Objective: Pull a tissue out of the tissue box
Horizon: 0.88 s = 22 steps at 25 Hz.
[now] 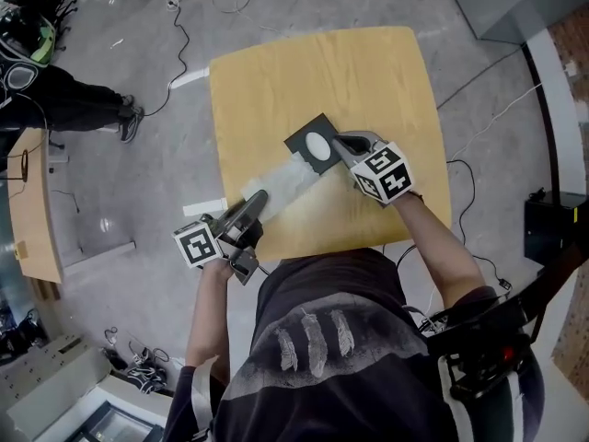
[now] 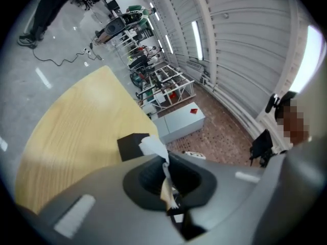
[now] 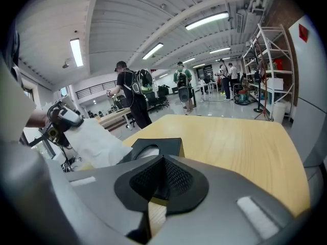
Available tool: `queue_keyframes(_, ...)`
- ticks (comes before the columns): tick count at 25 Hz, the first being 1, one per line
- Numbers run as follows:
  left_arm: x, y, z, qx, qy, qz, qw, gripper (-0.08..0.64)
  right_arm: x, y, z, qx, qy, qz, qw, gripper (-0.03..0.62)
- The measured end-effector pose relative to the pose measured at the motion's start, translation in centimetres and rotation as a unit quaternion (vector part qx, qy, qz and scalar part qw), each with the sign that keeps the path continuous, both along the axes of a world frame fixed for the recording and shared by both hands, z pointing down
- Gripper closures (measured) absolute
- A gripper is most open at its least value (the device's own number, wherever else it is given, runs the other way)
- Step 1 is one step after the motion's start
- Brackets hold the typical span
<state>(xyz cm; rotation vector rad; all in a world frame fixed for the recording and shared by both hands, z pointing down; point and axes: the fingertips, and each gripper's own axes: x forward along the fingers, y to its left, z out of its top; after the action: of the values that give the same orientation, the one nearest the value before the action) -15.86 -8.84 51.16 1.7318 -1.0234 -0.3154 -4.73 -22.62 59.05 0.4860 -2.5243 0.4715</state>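
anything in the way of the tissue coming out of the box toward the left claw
Nothing visible. The tissue runs free from the tissue box to the left claw, which is shut on it, above the table. The right claw sits at the box's opposite side, off that path.

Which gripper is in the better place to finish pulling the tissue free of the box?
Left. The left gripper is shut on the tissue, which stretches from the tissue box to it. The right gripper is at the box's edge, shut and empty, probably steadying it.
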Motion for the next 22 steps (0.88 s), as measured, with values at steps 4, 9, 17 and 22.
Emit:
queue_keyframes(4,-1.6,0.0,-3.7,0.061,0.025,0.015,0.9977,0.557,-0.8,0.2,-0.5,0.010,0.005,0.018,1.000,0.597)
queue_keyframes(9,-4.8,-0.7,-5.5,0.110,-0.020,-0.004,0.9937,0.557,-2.9,0.2,-4.2,0.043,0.001,0.042,0.998,0.597)
queue_keyframes(17,-2.5,-0.2,-7.6,0.169,-0.070,0.039,0.9824,0.557,-3.4,5.5,-10.8,0.060,-0.043,0.037,0.997,0.597)
queue_keyframes(22,-0.6,0.7,-8.3,0.189,-0.042,0.066,0.9789,0.557,-2.7,8.1,-12.1,0.073,-0.049,0.040,0.995,0.597)
